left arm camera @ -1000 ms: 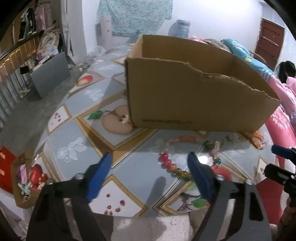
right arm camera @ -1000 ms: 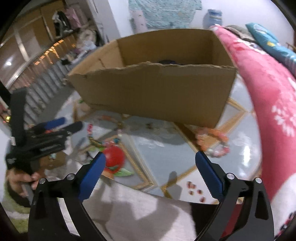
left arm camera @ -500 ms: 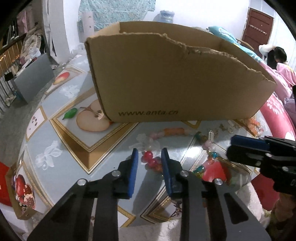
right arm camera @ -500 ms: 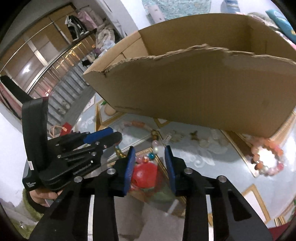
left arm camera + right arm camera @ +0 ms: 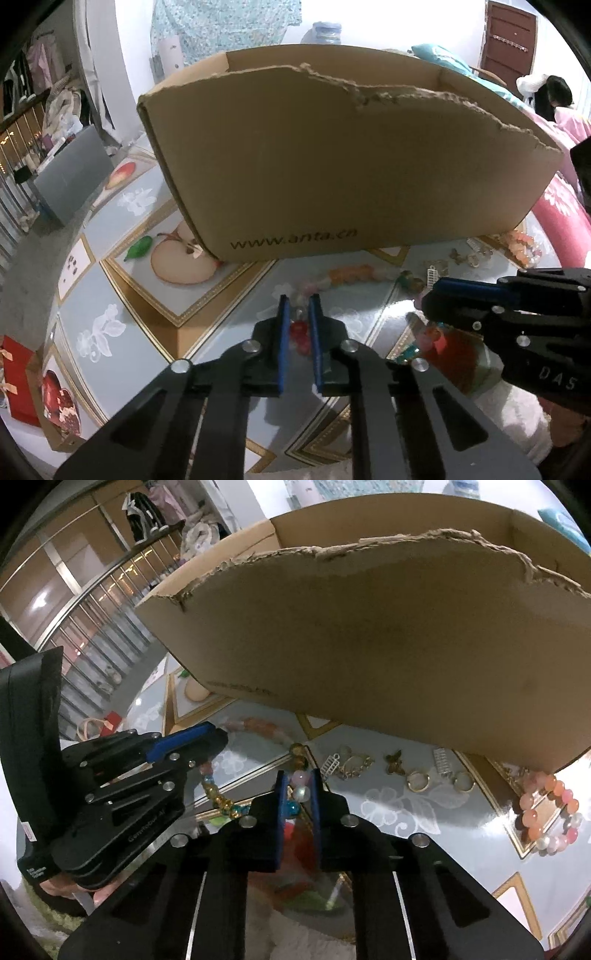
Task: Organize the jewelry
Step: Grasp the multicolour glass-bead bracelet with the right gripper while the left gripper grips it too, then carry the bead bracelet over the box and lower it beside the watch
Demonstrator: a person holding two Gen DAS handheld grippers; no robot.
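A long bead necklace [image 5: 351, 275] of mixed colours lies on the patterned table [image 5: 129, 325] in front of a torn cardboard box [image 5: 351, 166]. My left gripper [image 5: 298, 301] points down at it, jaws closing to a narrow gap with red beads [image 5: 299, 332] pinched between the blue pads. My right gripper [image 5: 298, 775] is closing too, with pink, white and blue beads [image 5: 301, 779] of the same necklace [image 5: 218, 801] between its pads. Each gripper shows in the other's view: the right gripper [image 5: 430, 297] and the left gripper [image 5: 221, 736]. The box [image 5: 388, 646] stands just behind.
Gold rings [image 5: 417, 781], a butterfly charm [image 5: 393, 758] and small clips lie along the box front. An orange and pink bracelet [image 5: 550, 812] rests at the right. A grey case [image 5: 70, 181] stands far left, pink bedding [image 5: 565, 210] at the right, a person [image 5: 554, 96] beyond.
Both grippers went from wide open to nearly closed. They came down and forward onto the bead necklace, whose beads now sit between each pair of pads.
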